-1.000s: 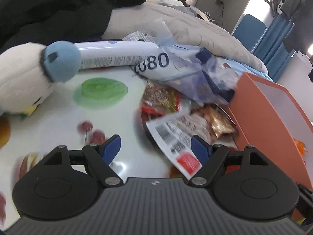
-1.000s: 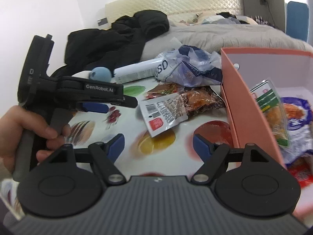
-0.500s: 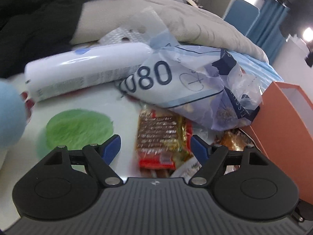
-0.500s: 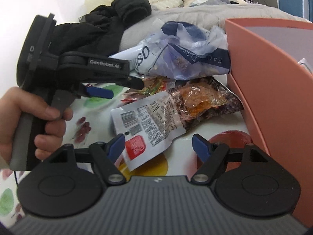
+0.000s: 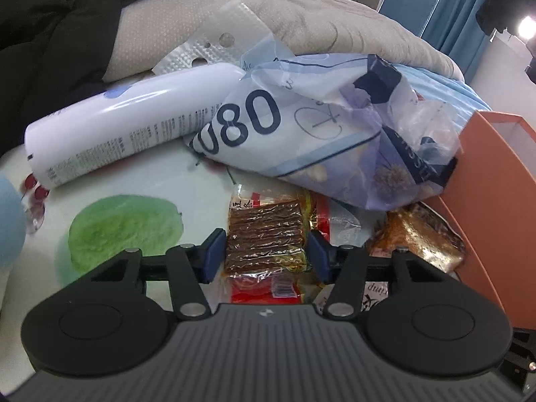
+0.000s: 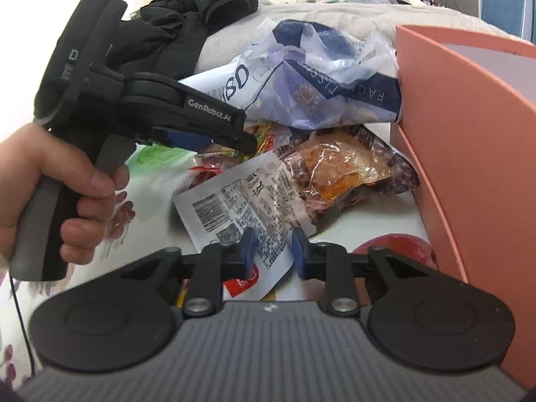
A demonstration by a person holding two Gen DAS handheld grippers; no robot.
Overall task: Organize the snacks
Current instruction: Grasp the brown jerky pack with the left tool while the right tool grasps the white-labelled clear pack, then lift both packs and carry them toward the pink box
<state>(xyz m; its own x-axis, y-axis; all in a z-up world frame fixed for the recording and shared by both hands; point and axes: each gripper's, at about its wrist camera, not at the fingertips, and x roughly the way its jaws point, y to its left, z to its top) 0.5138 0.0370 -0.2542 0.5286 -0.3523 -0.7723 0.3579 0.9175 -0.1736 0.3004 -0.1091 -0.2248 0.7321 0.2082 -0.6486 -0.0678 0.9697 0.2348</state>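
Observation:
My left gripper (image 5: 266, 254) is closing around a packet of brown snack sticks (image 5: 264, 238) lying on the fruit-print table; its blue pads touch the packet's two sides. My right gripper (image 6: 272, 251) is closing on the white barcode end of a snack packet (image 6: 248, 201) whose clear end holds orange-brown food. The left gripper (image 6: 214, 137) shows in the right wrist view, low over the snack pile. An orange box (image 6: 469, 140) stands at the right; it also shows in the left wrist view (image 5: 492, 201).
A blue and white plastic bag (image 5: 321, 134) lies behind the snacks, against the box. A white tube (image 5: 127, 124) lies at the left. Another orange-brown snack packet (image 5: 415, 238) lies by the box. Black clothing (image 5: 50, 33) and grey bedding (image 5: 301, 16) lie behind.
Both grippers have moved forward and down onto the snack pile. Both have narrowed from wide open, the left around the brown stick packet, the right around the white packet's end.

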